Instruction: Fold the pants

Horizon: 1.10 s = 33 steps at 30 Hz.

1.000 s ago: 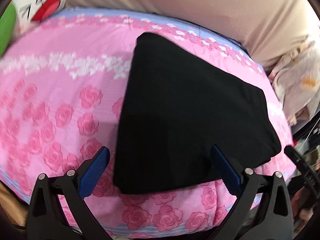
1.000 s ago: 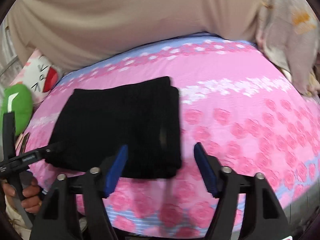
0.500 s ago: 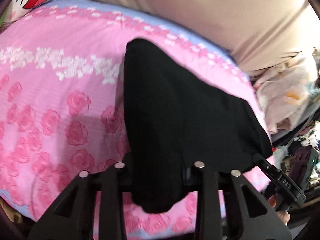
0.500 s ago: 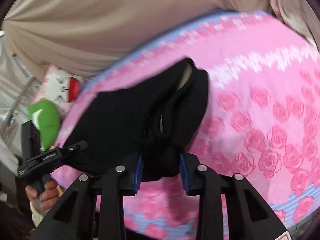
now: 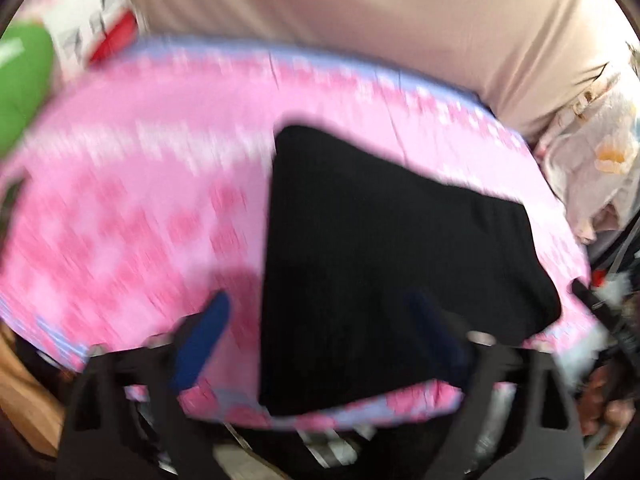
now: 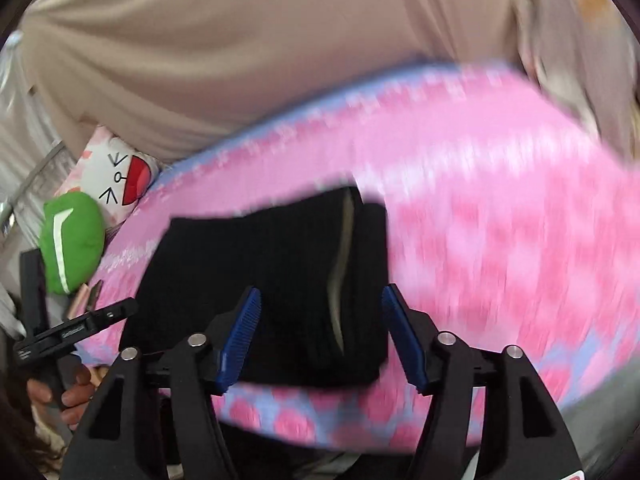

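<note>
Now both tools stand released: the left gripper (image 5: 320, 344) has its blue pads spread either side of the near edge of the black pants (image 5: 384, 248), and the right gripper (image 6: 320, 336) likewise straddles the pants (image 6: 272, 280) with jaws apart, grasping nothing. The pants lie as a folded stack on the pink rose-print bed (image 5: 132, 208), centre to lower right in the left wrist view. Judging by the tidy block, the folding looks nearly done; the sound move is probably to back away straight, without snagging the top layer. In the right wrist view the stack's long axis seems to run left to right, its layered edge facing right; blur makes this uncertain.
</note>
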{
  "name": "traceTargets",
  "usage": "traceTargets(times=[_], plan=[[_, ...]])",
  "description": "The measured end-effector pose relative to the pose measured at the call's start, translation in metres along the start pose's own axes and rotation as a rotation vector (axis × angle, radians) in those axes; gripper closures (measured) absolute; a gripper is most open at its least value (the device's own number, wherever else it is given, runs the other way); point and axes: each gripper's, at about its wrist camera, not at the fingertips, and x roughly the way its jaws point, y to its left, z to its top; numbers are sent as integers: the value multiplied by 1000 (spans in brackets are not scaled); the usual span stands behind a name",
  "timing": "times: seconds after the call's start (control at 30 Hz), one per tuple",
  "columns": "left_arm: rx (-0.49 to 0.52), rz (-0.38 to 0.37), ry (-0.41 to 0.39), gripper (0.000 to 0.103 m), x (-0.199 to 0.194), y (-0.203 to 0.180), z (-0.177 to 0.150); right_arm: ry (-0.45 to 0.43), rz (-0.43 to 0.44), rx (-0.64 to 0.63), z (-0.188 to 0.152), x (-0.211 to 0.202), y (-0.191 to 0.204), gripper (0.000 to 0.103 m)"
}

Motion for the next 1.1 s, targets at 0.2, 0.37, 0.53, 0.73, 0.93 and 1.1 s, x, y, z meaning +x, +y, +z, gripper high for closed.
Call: traceTargets(times=[0.2,0.37,0.53,0.73,0.93,1.1], plan=[[97,145,-6,9,20,-31,6,117,-69,-41,29,75,2,38],[126,214,25,9,40,-37,0,118,-52,-73,27,90,13,92],[120,219,36,9,47,-32,-2,-11,7,-90,35,43,30,94],[117,228,48,5,57,-29,-5,104,-98,5,8,82,-10,75],[79,161,68,5,50,-22,-7,89,-78,45,-1,38,-20,43],[-28,-74,182,5,51,2,-26,146,36,134,-27,31,-33,35]])
